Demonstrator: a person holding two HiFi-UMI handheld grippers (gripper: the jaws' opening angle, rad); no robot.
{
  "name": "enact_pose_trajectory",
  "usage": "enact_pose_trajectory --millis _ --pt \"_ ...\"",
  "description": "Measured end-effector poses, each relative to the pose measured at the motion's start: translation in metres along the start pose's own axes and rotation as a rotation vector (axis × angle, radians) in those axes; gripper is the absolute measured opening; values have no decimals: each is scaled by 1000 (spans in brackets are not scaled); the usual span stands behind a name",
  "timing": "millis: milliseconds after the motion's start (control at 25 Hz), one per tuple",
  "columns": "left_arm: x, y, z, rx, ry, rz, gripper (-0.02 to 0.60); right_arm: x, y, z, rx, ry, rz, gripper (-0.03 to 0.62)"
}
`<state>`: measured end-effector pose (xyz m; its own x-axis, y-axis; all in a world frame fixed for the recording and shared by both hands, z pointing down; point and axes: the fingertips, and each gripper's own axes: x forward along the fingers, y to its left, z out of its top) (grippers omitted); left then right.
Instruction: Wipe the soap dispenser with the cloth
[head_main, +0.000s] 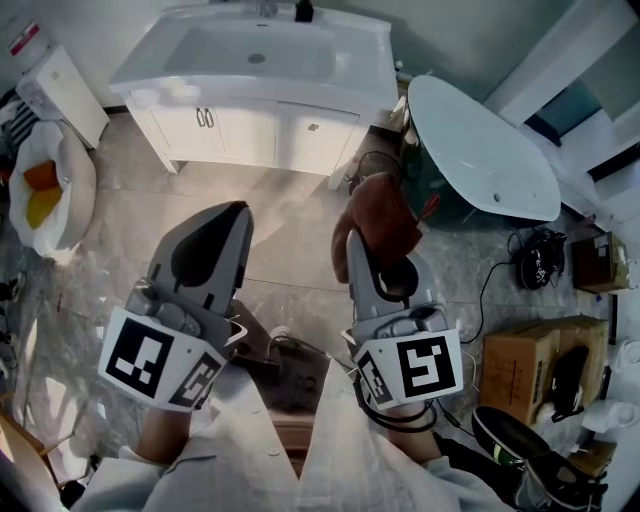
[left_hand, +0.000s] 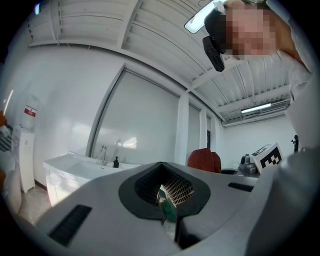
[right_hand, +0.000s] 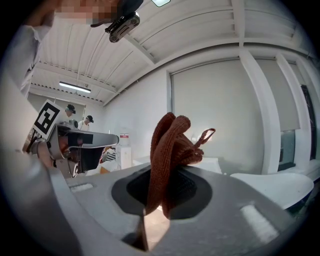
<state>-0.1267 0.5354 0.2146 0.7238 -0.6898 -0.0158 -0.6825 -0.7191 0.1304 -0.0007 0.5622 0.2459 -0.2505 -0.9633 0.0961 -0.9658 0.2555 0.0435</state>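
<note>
**Cloth held at right, dispenser far off on the vanity**

Nearest, the right gripper clenches a bunched rust-brown cloth. The left gripper, just to its left, has its jaws pressed together on nothing. A cardboard box and a black cable lie at the right (floor clutter). Beyond a stretch of tiled floor stands a white vanity, with a white oval tub to its right. The black soap dispenser sits at the vanity's far edge, well apart from the cloth.

I read this as a test lab w/ a mock bathroom: white vanity basin, yet cardboard box & loose cables on the floor, bare panelled roof, strip light overhead.
</note>
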Motion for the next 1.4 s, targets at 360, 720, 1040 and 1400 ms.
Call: enact_pose_trajectory --millis 360,720,1040,1400 --pt "1 -2 4 11 -2 -5 -3 -6 -6 4 -4 -11 -24 55" --pt "27 6 1 13 9 -43 -3 12 -19 -2 17 0 -49 55" --pt "74 38 -4 -11 15 -64 -3 56 -44 -3 16 17 -69 55" --pt "151 76 -1 -10 43 -98 -3 123 -89 -3 13 40 -95 55"
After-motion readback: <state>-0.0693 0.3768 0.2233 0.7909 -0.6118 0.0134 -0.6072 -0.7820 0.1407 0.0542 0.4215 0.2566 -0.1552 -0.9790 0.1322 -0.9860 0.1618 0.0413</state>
